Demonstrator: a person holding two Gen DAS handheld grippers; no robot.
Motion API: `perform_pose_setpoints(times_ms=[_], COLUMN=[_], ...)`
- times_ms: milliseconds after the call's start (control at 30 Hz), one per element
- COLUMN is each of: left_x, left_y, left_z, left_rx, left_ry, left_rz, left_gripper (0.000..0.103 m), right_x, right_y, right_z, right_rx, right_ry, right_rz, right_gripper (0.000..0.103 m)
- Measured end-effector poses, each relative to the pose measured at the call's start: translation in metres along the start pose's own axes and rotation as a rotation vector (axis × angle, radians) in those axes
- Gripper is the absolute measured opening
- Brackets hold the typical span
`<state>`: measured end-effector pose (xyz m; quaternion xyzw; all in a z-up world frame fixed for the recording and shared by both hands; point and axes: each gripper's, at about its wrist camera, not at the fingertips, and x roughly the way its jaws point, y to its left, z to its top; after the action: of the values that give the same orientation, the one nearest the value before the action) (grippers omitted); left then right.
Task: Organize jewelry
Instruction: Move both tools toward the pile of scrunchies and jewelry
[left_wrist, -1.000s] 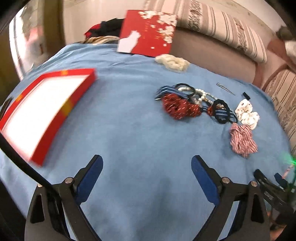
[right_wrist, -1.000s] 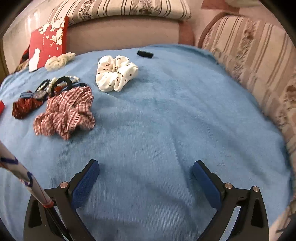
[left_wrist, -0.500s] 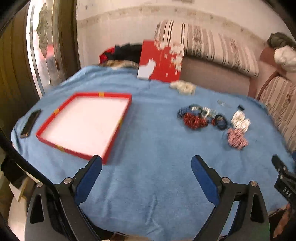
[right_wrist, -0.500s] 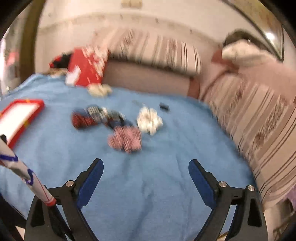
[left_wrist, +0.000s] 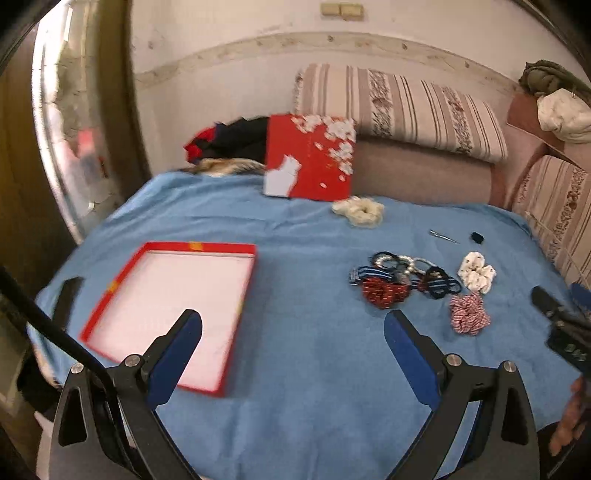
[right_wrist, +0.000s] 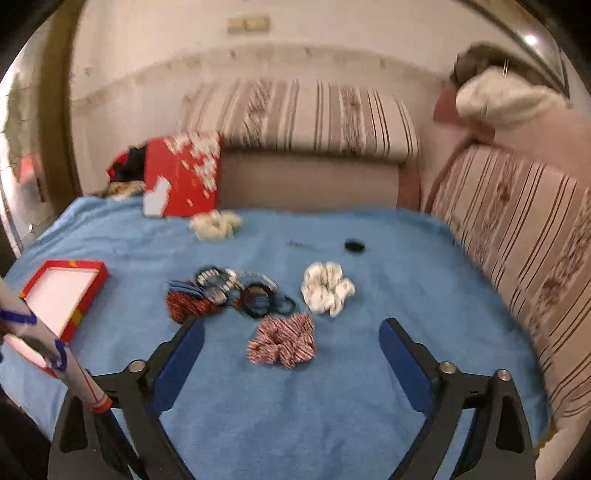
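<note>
Fuzzy matt blue blanket (left_wrist: 314, 369), soft cloth scrunchies (right_wrist: 282, 341), glossy red cardboard tray (left_wrist: 110, 317).

Both wrist views above blue blanket (left_wrist: 314, 369)

On the blue fleece blanket (left_wrist: 314, 369): one shallow red tray with a white floor (left_wrist: 173, 302), one upright red floral box (left_wrist: 310, 157) at the far edge, four fabric scrunchies, namely cream (left_wrist: 358, 210), white dotted (left_wrist: 476, 271), dark red (left_wrist: 384, 291) and red-and-white striped (left_wrist: 469, 314), and one tangle of dark hair ties and beaded bracelets (left_wrist: 406, 266).
</note>
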<state>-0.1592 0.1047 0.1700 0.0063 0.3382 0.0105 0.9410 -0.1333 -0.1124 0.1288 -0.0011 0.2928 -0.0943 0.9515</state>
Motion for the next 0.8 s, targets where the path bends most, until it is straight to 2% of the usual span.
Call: perform_pose_setpoints(times_ms=[100, 200, 400, 467, 533, 667, 800], left_x=[0.022, 0.045, 0.088, 0.101, 0.108, 0.122, 0.126], left_y=[-0.009, -0.019, -0.036, -0.040, -0.039, -0.038, -0.047], left_z=[0.004, 0.002, -0.001, -0.004, -0.007, -0.011, -0.020], left_rx=[-0.005, 0.008, 0.053, 0.075, 0.061, 0.026, 0.093], left_ry=[0.023, 0.025, 0.042, 0.040, 0.036, 0.076, 0.062], left_rz=[-0.034, -0.037, -0.015, -0.004, -0.002, -0.051, -0.046], left_gripper=[0.099, 0.099, 0.099, 0.099, 0.099, 0.099, 0.099], right_x=[0.025, 0.050, 0.080, 0.085, 0.081, 0.080, 0.090], right_y=[-0.010, -0.018, -0.034, -0.041, -0.043, -0.043, -0.044], right_z=[-0.005, -0.011, -0.031, -0.031, -0.027, -0.024, -0.023], right_rx=[0.023, 0.041, 0.078, 0.127, 0.137, 0.144, 0.173], right_ry=[0.041, 0.077, 0.078, 0.086, 0.053, 0.031, 0.060], right_rz=[-0.020, -0.030, -0.089, -0.073, -0.083, -0.083, -0.041], right_gripper=[0.093, 0.093, 0.089, 0.087, 0.087, 0.087, 0.087])
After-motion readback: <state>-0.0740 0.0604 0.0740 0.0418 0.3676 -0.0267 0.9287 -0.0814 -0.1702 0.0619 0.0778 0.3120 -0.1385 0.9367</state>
